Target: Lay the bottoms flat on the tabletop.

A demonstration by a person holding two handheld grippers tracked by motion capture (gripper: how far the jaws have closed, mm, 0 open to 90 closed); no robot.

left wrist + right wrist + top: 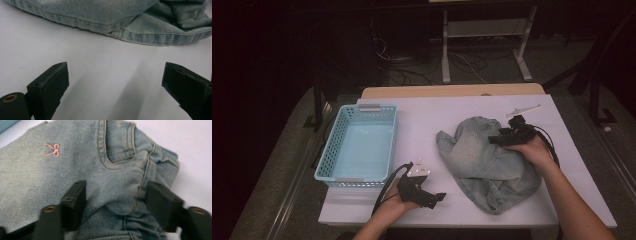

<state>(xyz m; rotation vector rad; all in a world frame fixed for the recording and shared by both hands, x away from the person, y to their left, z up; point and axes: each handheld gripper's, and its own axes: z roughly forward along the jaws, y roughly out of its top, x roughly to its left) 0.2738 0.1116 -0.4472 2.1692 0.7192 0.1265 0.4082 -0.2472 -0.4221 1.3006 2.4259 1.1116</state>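
A crumpled pair of light-blue jeans point(487, 160) lies on the right half of the white table point(427, 120). My right gripper point(493, 140) rests on their upper right part. In the right gripper view its jaws point(117, 187) stand about half apart, astride a raised fold of the jeans point(50, 177) beside a pocket seam, and I do not see the pads squeezing it. My left gripper point(439, 197) lies low near the front edge, pointing right. In the left gripper view it is open point(115, 72) over bare table, with the jeans' hem point(125, 22) a little ahead.
A light-blue plastic basket point(328, 155) stands on the table's left side with nothing inside. A small white flat object point(523, 110) lies near the back right corner. A pink bow point(53, 149) is stitched on the denim. Cables and a desk frame are on the floor beyond.
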